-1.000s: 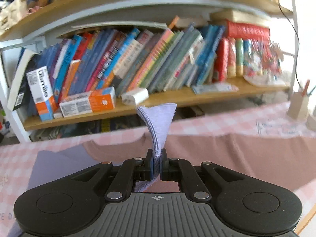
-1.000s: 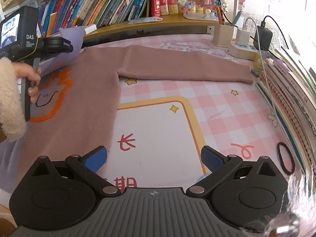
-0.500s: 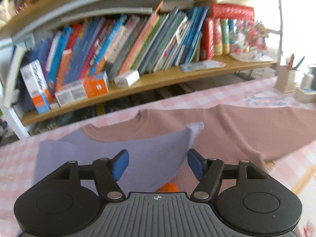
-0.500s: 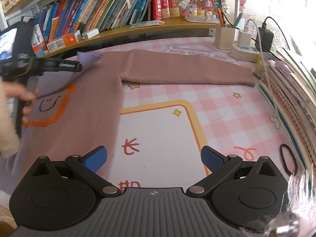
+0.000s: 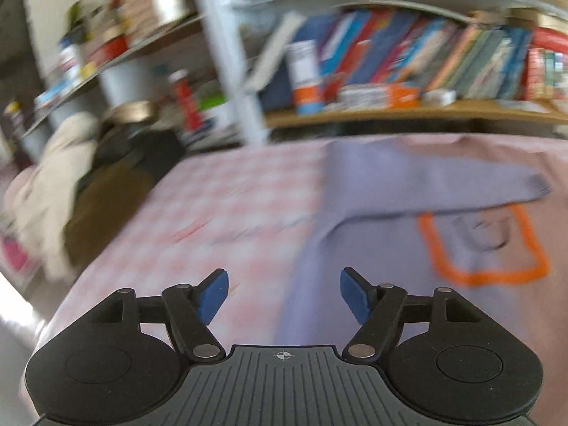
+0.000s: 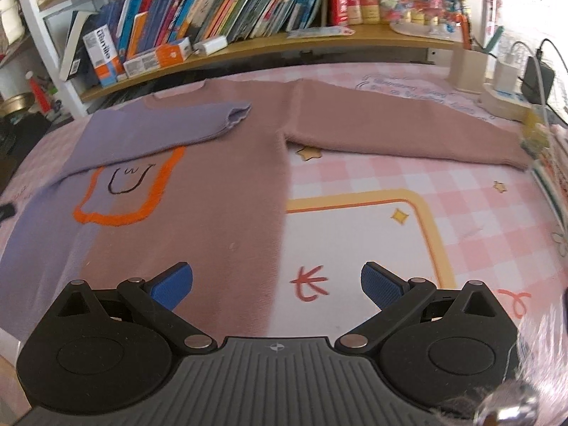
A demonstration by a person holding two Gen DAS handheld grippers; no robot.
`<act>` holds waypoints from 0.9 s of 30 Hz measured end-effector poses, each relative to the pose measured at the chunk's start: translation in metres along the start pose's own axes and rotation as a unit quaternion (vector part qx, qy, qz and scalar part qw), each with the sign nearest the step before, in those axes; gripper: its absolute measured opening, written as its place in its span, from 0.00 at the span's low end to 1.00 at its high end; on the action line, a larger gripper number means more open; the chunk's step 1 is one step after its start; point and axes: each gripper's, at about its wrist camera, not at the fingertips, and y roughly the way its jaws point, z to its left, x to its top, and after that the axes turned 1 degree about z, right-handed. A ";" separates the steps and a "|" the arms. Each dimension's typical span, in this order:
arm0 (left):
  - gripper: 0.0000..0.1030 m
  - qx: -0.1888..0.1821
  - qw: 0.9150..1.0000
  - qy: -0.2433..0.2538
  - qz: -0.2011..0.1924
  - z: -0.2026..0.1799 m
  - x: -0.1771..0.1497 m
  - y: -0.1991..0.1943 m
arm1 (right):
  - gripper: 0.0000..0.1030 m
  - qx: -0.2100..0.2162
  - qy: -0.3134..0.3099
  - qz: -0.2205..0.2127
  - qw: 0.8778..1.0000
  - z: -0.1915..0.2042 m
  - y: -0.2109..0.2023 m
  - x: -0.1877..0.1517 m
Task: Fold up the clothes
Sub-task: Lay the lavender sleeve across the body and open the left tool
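A sweater (image 6: 227, 191), half mauve and half lilac, lies flat on the pink checked table cover (image 6: 479, 206). An orange outline with a small face (image 6: 127, 184) is on its chest. The lilac sleeve (image 6: 167, 127) is folded across the chest; its cuff (image 6: 238, 115) rests near the collar. The mauve sleeve (image 6: 397, 124) stretches out to the right. My right gripper (image 6: 277, 282) is open above the sweater's lower right edge. My left gripper (image 5: 282, 294) is open over the lilac side's left edge (image 5: 305, 259); that view is blurred. The lilac sleeve (image 5: 426, 184) shows there too.
A bookshelf (image 6: 248, 10) full of books runs along the far side. A pen holder (image 6: 465, 71), a power strip with chargers (image 6: 507, 88) and stacked books (image 6: 553, 177) line the right edge. Left of the table are a bag and cream cloth (image 5: 60, 177).
My left gripper let go of the lilac sleeve cuff, which now lies across the chest, and has swung left and back toward the table's left side. The right gripper stayed open.
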 end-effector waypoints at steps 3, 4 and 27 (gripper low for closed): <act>0.77 0.022 1.000 -0.011 0.017 0.016 -0.011 0.003 | 0.99 0.001 -0.007 0.009 1.000 0.009 0.004 -0.002; 0.81 0.026 0.999 -0.012 0.023 0.021 -0.013 0.005 | 0.99 0.001 -0.010 0.011 1.000 0.012 0.005 -0.003; 0.28 -0.124 0.987 -0.070 0.071 0.037 -0.023 0.048 | 0.42 -0.040 0.027 0.037 0.998 0.031 0.001 -0.016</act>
